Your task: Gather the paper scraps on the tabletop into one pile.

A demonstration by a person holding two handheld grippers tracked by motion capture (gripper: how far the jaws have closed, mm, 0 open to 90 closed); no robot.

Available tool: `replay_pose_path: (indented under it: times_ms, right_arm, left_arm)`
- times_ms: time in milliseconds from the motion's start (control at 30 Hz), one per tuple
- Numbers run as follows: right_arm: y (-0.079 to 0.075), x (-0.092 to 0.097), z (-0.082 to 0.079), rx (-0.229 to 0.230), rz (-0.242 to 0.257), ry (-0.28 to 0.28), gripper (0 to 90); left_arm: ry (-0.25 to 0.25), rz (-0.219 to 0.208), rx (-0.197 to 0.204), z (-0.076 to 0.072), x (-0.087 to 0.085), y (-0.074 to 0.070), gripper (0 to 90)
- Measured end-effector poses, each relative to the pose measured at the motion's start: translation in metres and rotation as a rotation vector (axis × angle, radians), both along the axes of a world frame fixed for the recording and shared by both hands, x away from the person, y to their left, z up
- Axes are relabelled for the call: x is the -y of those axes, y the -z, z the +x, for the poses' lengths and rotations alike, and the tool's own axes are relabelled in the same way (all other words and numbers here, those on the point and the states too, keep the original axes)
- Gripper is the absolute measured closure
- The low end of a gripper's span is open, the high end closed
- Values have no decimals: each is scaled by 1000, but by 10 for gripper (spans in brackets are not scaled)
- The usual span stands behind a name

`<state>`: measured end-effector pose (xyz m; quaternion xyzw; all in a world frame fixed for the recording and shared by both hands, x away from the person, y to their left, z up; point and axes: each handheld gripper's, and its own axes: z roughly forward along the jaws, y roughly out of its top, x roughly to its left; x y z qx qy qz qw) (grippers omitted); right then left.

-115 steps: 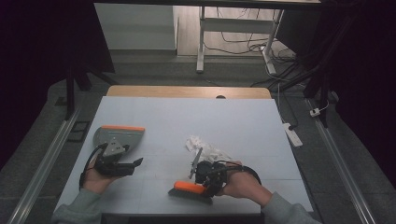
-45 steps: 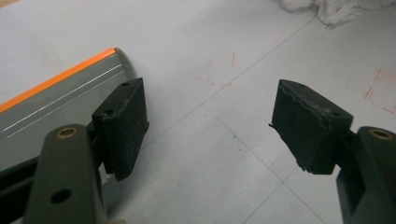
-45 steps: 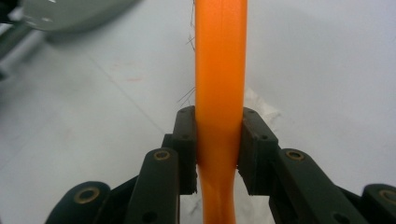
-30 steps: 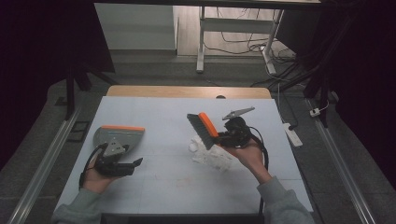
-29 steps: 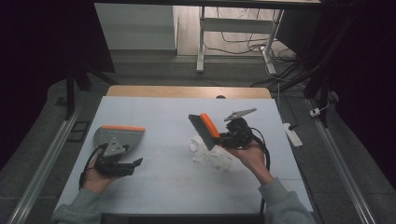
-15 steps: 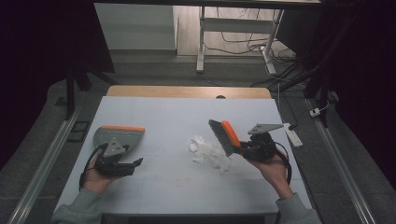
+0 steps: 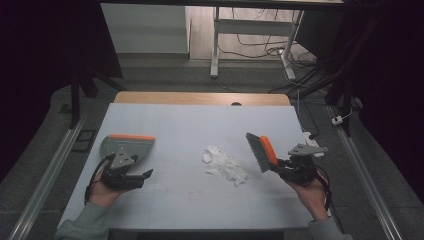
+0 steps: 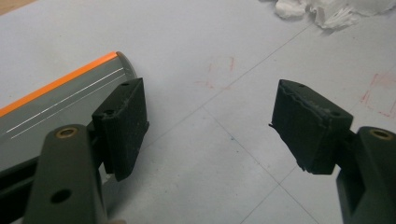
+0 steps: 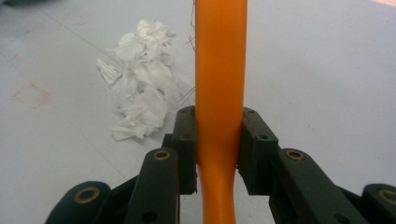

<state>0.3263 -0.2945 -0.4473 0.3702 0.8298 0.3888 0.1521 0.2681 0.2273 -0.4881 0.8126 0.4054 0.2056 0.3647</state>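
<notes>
Bristles of the brush (image 7: pixel 261 152) were hard to see; right gripper (image 9: pixel 218 149) clamped its orange handle, left gripper (image 8: pixel 210 126) stood open beside the dustpan (image 8: pixel 60 109).

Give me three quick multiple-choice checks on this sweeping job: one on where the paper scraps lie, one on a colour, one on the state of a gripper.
1. Where do the paper scraps lie on the table?
A. Between the dustpan and the brush
B. Inside the dustpan
C. On the floor

2. What colour is the brush handle?
A. Blue
B. Orange
C. White

3. How does the right gripper stand?
A. Open over the scraps
B. Shut on nothing
C. Shut on the brush handle

Answers: 1 A, the high view shows the white pile in the middle, dustpan to its left, brush to its right. 2 B, the right gripper view shows an orange handle. 3 C, both pads press against the handle's sides.
</notes>
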Motion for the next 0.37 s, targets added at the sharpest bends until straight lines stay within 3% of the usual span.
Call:
replay_pose_path:
  times_ms: [367]
  right_arm:
    - [1,-1,-2,24,-13,-16,706]
  left_arm:
    - [3,-1,6,-1,1,0,278]
